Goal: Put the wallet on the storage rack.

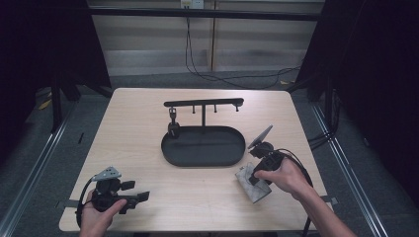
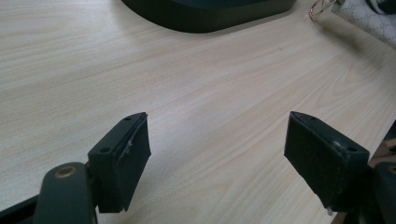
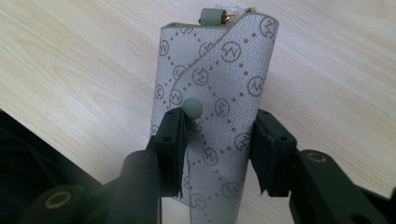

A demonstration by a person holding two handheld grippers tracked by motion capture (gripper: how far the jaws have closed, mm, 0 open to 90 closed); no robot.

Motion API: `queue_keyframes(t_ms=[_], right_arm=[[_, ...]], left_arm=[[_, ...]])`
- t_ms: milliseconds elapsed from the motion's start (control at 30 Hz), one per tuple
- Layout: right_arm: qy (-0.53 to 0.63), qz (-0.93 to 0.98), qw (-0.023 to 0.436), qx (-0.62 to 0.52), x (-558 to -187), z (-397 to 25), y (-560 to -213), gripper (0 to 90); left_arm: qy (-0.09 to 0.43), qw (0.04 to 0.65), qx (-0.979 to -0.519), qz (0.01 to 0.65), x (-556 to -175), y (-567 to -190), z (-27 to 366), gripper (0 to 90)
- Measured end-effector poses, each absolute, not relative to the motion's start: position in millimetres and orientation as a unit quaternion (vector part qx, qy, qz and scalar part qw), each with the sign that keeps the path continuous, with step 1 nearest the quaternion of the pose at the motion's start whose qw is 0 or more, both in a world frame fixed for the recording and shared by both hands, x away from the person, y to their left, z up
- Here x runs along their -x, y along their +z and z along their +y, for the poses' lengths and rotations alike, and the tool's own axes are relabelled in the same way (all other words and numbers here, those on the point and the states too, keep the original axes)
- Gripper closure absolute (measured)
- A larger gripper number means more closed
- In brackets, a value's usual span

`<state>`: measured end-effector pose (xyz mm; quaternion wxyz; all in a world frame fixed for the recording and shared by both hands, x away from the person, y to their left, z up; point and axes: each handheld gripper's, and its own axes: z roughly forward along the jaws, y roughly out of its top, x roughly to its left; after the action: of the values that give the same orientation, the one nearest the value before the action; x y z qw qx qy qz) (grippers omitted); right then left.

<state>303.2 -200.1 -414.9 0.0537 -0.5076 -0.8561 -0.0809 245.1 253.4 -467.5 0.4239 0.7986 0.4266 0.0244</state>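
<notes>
Jaws of the right gripper point(image 3: 215, 154) are closed on a grey monogrammed pouch point(image 3: 215, 93); we note its green stud in the right gripper view. From above we place the pouch point(image 1: 253, 186) on the table point(image 1: 148, 123) beside the black tray point(image 1: 203, 146). Our left gripper point(image 2: 217, 161) stands wide open, holding nothing.

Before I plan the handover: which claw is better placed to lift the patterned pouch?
The right claw: its jaws straddle the patterned pouch. The left claw hangs open over bare table, far away.

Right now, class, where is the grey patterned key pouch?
High view: the grey patterned key pouch lies near the table's right front, between the right gripper's jaws, beside the black oval tray.
</notes>
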Motion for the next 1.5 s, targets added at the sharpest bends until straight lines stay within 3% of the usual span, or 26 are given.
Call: queue_keyframes(t_ms=[933, 1500], right_arm=[[-0.059, -0.856, 0.002, 0.514, -328.2, -187.7, -367.7, 58.3], [-0.079, -0.843, -0.001, 0.532, -359.0, -183.2, -355.1, 58.3]], left_arm=[[0.027, 0.413, -0.804, 0.426, -248.2, -468.9, 251.7, 22.3], [0.024, 0.409, -0.803, 0.432, -249.0, -470.0, 251.8, 22.2]])
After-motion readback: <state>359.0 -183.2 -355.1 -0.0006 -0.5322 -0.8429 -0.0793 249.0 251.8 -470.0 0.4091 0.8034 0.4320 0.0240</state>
